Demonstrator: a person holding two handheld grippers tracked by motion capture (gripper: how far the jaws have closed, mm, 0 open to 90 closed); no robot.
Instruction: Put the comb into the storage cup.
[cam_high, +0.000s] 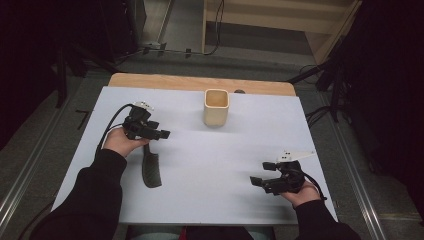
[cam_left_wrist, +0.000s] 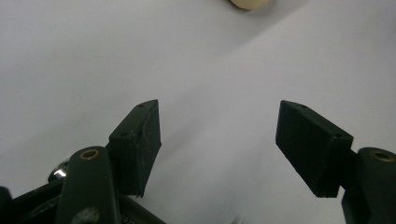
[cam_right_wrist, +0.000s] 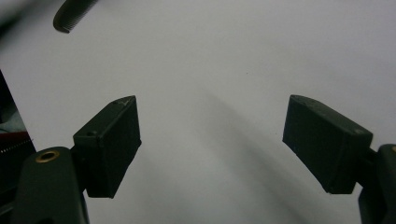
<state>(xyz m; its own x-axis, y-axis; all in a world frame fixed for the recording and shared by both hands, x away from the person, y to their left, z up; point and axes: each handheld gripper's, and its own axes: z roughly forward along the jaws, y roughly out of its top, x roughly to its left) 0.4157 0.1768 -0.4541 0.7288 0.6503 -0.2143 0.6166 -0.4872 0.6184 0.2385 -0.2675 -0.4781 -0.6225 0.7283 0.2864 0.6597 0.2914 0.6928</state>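
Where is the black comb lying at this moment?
In the high view the black comb lies flat on the white table, at its left side, just beside the left gripper and well left of the beige cup.

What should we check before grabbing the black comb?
1. Left hand-held gripper open: ok, jaws stand wide apart.
2. Right hand-held gripper open and empty: ok.
3. Comb free on the table: ok, lying flat, nothing on it.
4. Left hand-held gripper lined up over the comb: not ok, its jaws point toward the cup.
5. Cup upright, away from the comb: ok.
6. Cup empty: cannot tell.
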